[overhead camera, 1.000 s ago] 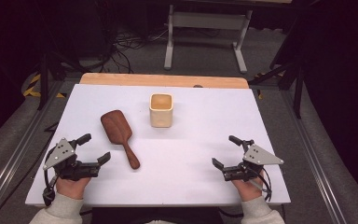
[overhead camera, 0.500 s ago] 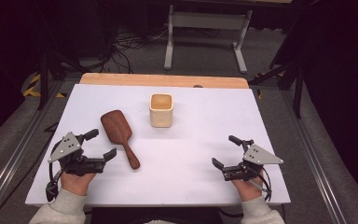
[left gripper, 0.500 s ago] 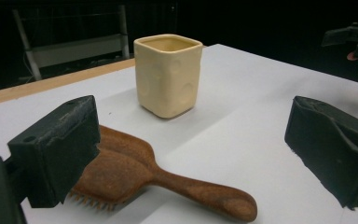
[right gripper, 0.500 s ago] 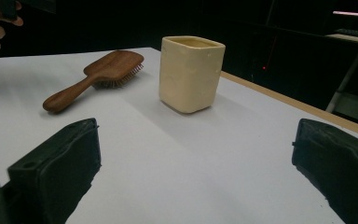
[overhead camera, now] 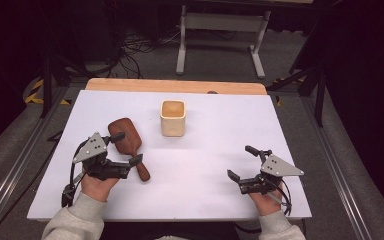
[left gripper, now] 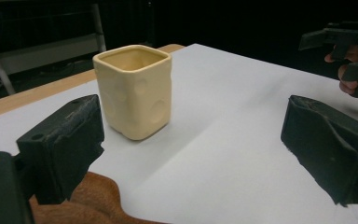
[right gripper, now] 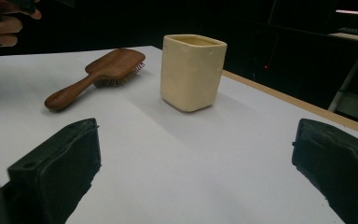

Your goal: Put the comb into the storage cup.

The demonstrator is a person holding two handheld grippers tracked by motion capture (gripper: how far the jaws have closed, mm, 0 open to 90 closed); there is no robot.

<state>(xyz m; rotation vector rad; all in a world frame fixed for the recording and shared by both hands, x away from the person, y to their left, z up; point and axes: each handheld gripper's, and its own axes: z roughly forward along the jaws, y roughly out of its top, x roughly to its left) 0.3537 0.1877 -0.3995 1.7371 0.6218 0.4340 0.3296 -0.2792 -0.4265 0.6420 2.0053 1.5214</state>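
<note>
Now left gripper point(overhead camera: 124, 149) moved in over the brush point(overhead camera: 128, 143), jaws wide open, nothing held

Over the last second the left gripper went from the near-left table point(overhead camera: 220, 195) edge forward and right; in the high view its jaws now straddle the brush handle, one near the head, one by the handle, not closed on it, contact can't be told. Left gripper view shows both jaws far apart with brown wood just under the left one and the cup point(left gripper: 134, 91) ahead. Right gripper point(overhead camera: 243, 164) hasn't moved, parked near-right, jaws open and empty. Brush lies flat, bristles down, left of the cup, head toward the far side, same spot as before. Cup upright at centre-far, well apart from both. Likely a brush grasp starting; lower and close next
</note>
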